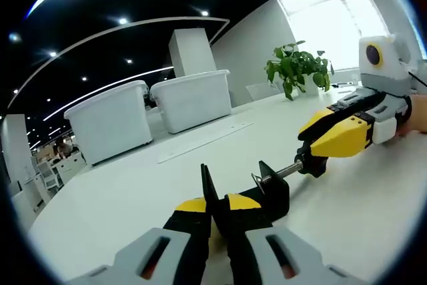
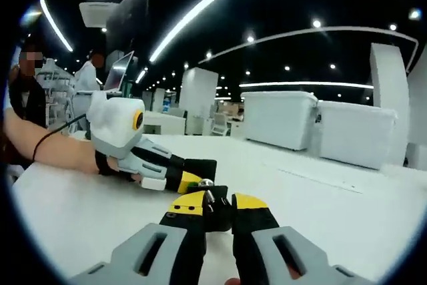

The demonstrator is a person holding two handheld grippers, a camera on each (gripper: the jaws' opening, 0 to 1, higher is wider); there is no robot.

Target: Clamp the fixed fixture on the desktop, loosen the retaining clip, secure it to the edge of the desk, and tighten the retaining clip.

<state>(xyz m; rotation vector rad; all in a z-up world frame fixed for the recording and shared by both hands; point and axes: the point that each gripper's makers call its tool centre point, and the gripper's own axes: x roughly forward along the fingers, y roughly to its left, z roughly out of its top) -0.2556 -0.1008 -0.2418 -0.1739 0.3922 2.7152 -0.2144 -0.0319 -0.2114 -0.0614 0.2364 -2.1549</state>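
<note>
We have the black clamp fixture [image 1: 267, 188] lifted just above the white desk [image 1: 120, 191], caught between both tools. Our left tool [image 1: 215, 205] is clenched on its body, jaws pinched together, while our right tool [image 1: 313, 155] grips the end of the threaded screw [image 1: 288, 170] (the retaining clip's handle, we judge). We are at the loosening step: next the right hand must twist the screw to open the clamp. Both hands reach in level, facing each other; white bins [image 1: 153, 108] sit well beyond.
</note>
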